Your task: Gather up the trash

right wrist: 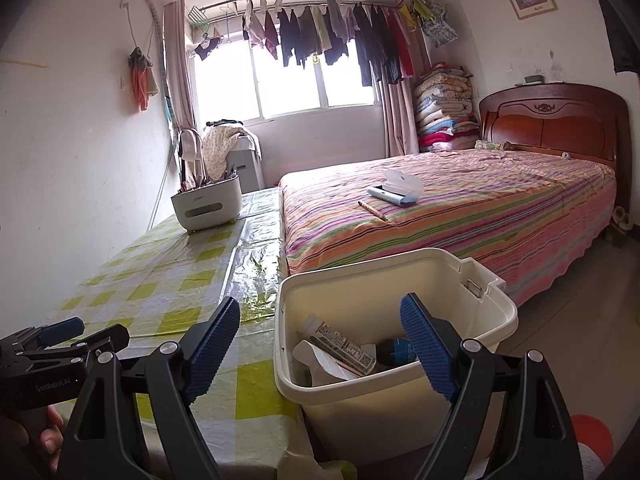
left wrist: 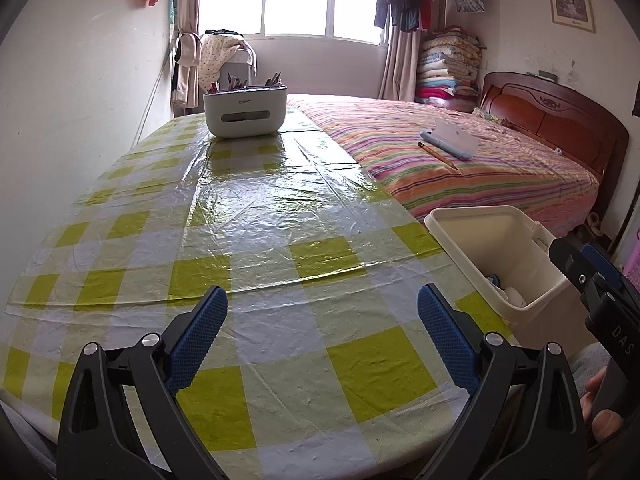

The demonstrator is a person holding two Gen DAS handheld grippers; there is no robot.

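A cream trash bin [right wrist: 352,292] stands against the table's right edge. In it lie a labelled bottle [right wrist: 340,344], a crumpled white wrapper [right wrist: 320,366] and a dark bottle with a blue label [right wrist: 396,350]. My right gripper [right wrist: 320,304] hovers just above the bin's near rim, open, with nothing between its pads. My left gripper [left wrist: 322,296] is open over the yellow-and-white checked tablecloth [left wrist: 260,220], also holding nothing. In the left wrist view the bin [left wrist: 492,240] is at the right, with the right gripper [left wrist: 570,250] beside it. The left gripper [right wrist: 102,330] shows at the left of the right wrist view.
A white organiser with pens [left wrist: 245,110] stands at the table's far end. A bed with a striped cover [left wrist: 460,160] runs along the table's right side, with a pencil case [right wrist: 396,192] and a pencil [right wrist: 373,211] on it. A wall borders the table on the left.
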